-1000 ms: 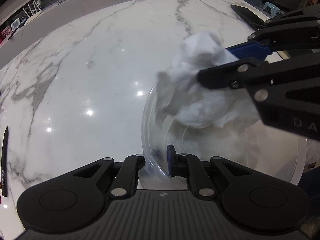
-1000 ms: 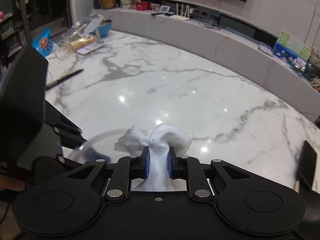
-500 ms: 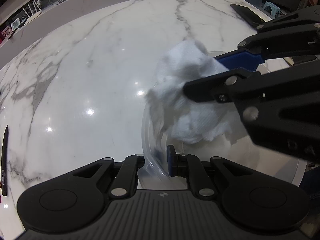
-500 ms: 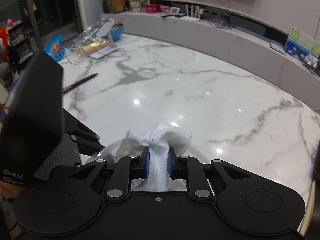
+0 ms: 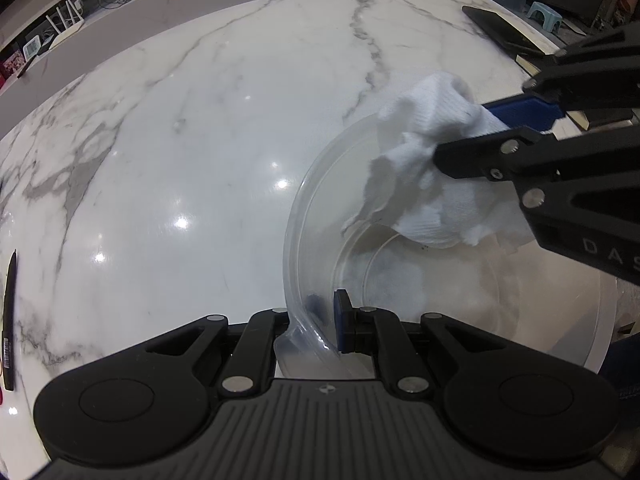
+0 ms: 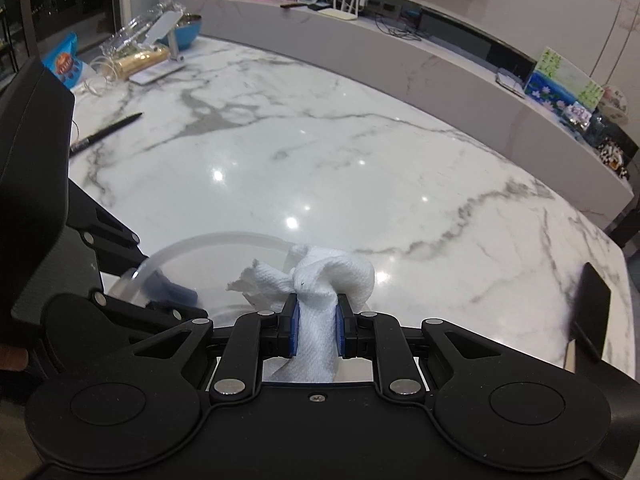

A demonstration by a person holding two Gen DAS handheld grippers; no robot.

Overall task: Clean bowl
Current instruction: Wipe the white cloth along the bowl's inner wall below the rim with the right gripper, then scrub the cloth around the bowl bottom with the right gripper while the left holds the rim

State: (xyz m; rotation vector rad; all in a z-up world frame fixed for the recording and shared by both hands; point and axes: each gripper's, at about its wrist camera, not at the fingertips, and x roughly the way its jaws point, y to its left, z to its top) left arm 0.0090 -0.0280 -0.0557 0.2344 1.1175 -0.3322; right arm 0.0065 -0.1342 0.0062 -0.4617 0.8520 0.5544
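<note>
A clear plastic bowl [image 5: 320, 200] sits on the white marble table. My left gripper [image 5: 316, 320] is shut on the bowl's near rim, one finger inside and one outside. My right gripper [image 6: 316, 330] is shut on a crumpled white paper towel [image 6: 320, 276]. In the left wrist view the towel [image 5: 424, 168] hangs over the far side of the bowl, touching its inner wall, with the right gripper [image 5: 480, 128] reaching in from the right. The bowl's rim [image 6: 224, 237] shows in front of the towel in the right wrist view.
A black pen [image 5: 9, 320] lies at the table's left edge. A black phone [image 5: 496, 28] lies at the far right. In the right wrist view a pen [image 6: 106, 133], snack bags and a blue bowl [image 6: 184, 30] stand at the far left.
The right gripper with the towel has swung from the bowl's left inner wall back toward the far right side of the bowl. The left gripper still holds the rim.
</note>
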